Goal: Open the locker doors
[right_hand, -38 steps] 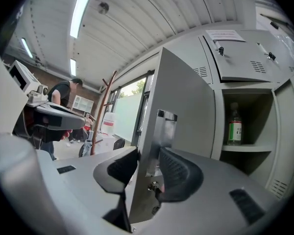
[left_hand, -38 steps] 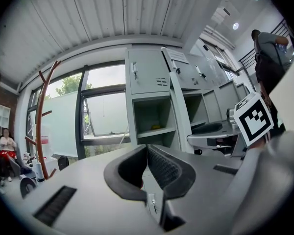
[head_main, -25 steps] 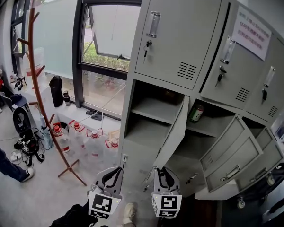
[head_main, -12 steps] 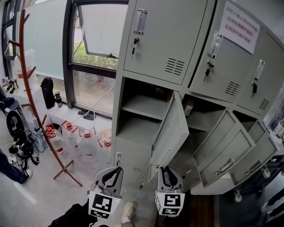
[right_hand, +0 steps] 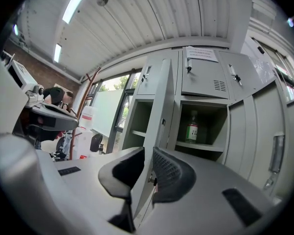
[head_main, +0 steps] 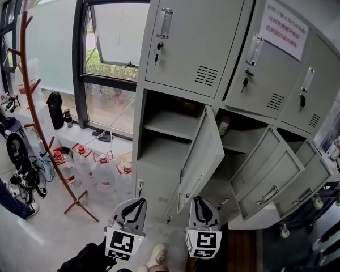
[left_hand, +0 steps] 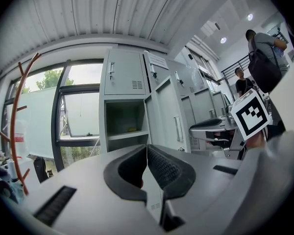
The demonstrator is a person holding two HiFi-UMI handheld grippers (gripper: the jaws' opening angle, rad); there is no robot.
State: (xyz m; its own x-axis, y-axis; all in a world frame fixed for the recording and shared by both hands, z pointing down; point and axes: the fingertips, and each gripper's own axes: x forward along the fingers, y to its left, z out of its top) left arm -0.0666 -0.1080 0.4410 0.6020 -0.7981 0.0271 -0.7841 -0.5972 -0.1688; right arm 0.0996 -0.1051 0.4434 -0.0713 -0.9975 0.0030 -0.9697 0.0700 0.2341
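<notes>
Right claw (right_hand: 148, 152) is held level in front of the locker cabinet (head_main: 158, 123). Its jaws have just been drawn closer, leaving only a narrow gap. Nothing is pinched, and the edge of the open lower-left door (head_main: 203, 152) is seen beyond that gap. Left claw (left_hand: 147, 147) is likewise pointed level at the cabinet, with its jaw tips pressed together and empty.

A paper notice (head_main: 282, 28) with lines of red print is stuck on the upper middle door (head_main: 266, 58), but the print is too small to be read. A green-labelled bottle (right_hand: 192, 127) is stood on a shelf in the middle lower compartment; its label cannot be read either. Black-and-white square markers are carried on the left cube (head_main: 124, 245) and the right cube (head_main: 203, 243).

The upper doors are shut, with keys hung in their locks, and the lower doors are swung open.

Only in the head view are the coat stand (head_main: 34, 95) and the water jugs (head_main: 105, 171) on the floor left of the cabinet shown. Only in the left gripper view are two people (left_hand: 262, 53) shown, to the cabinet's right.
</notes>
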